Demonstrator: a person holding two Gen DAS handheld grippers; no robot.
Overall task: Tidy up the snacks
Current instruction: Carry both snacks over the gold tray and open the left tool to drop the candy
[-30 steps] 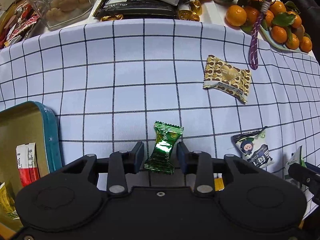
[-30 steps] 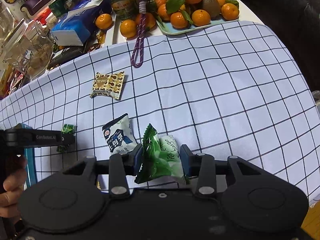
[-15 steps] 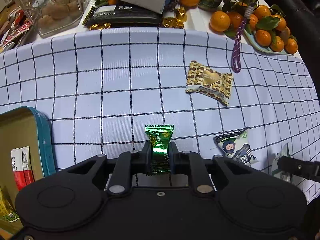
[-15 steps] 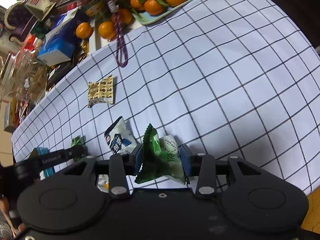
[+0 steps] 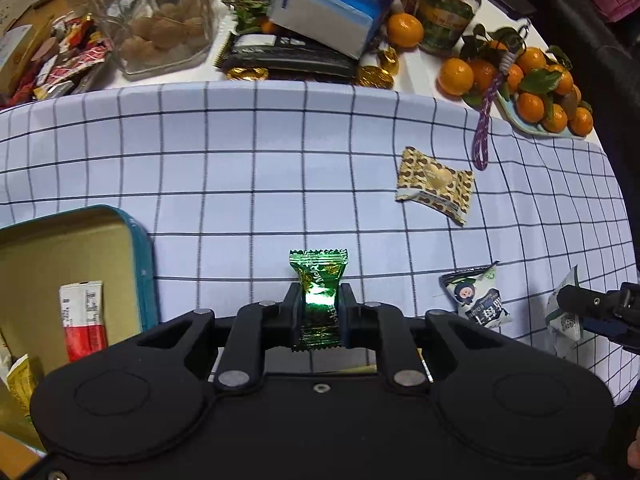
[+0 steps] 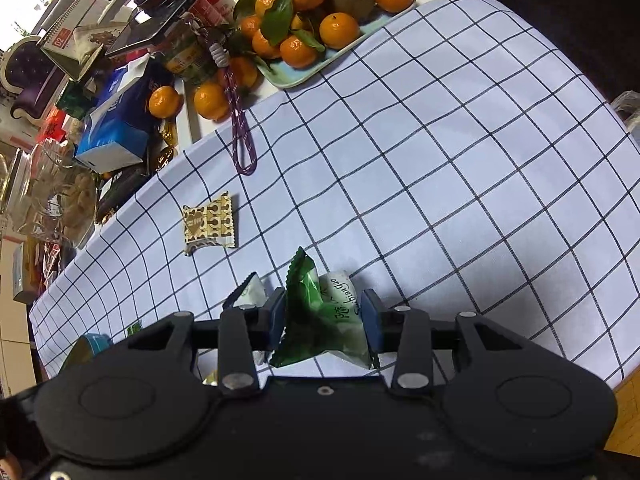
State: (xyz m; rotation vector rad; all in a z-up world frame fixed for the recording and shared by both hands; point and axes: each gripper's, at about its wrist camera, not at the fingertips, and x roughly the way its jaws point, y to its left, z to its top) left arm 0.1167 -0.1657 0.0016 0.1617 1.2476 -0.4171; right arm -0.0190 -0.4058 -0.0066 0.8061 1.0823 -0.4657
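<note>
My left gripper (image 5: 319, 303) is shut on a shiny green foil candy (image 5: 319, 280), held just above the checked cloth (image 5: 256, 168). To its left stands a teal tin (image 5: 142, 256) with a gold inside, holding a red-and-white sachet (image 5: 83, 320). My right gripper (image 6: 324, 312) is shut on a puffy green-and-white snack packet (image 6: 320, 312) above the cloth (image 6: 440, 168). On the cloth lie a gold-and-brown heart packet (image 5: 436, 184) (image 6: 209, 224) and a white cartoon packet (image 5: 478, 300). The right gripper's tip (image 5: 592, 304) shows at the left view's right edge.
Beyond the cloth are a glass jar of biscuits (image 5: 160, 20), a blue tissue box (image 5: 332, 4), a dark packet (image 5: 288, 56), gold-wrapped sweets (image 5: 374, 76) and a tray of tangerines (image 6: 320, 28). A purple cord (image 6: 240, 132) trails onto the cloth.
My left gripper closed on the green foil candy and lifted it off the cloth. My right gripper rolled and shifted sideways, still holding the green-and-white packet.
</note>
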